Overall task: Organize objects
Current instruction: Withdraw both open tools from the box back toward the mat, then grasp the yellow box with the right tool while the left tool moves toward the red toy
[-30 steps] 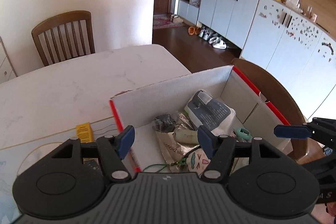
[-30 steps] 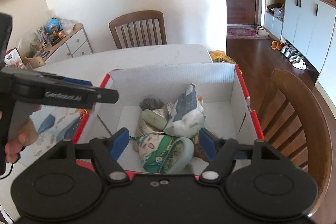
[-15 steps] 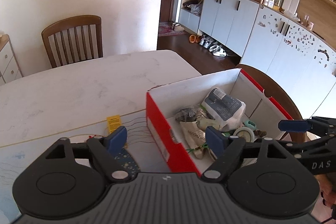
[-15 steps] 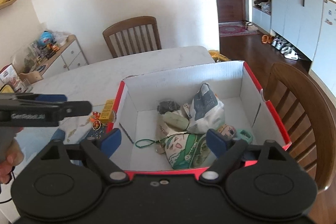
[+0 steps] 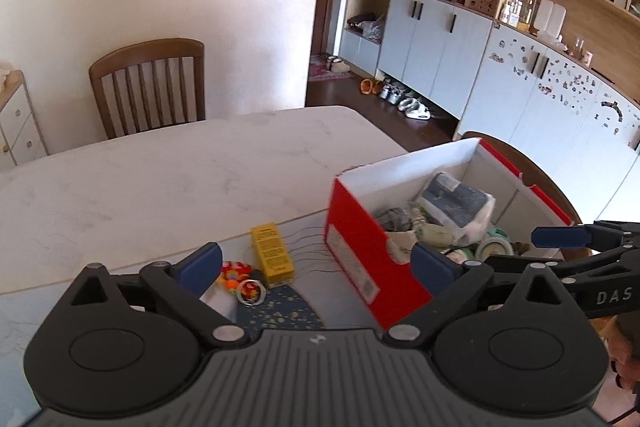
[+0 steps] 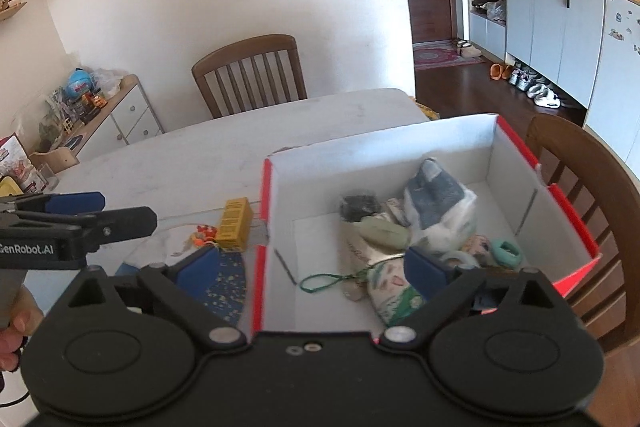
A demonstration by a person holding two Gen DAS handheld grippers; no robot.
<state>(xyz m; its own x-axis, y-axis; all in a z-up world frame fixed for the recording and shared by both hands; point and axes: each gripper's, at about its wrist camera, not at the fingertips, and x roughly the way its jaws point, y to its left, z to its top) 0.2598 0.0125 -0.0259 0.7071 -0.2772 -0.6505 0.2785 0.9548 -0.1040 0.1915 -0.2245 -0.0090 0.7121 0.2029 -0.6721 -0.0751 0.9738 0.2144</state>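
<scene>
Resting on marble table (image 5: 168, 179): red box (image 5: 360, 259) | chair (image 5: 148, 87) beyond | both tools just opened wide, empty

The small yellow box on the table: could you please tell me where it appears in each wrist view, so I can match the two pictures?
Left wrist view: the yellow box lies lower centre, left of the red cardboard box.
Right wrist view: the yellow box sits left of centre, just outside the red cardboard box's left wall.
Shared landmark: the wooden chair at the table's far side.
</scene>
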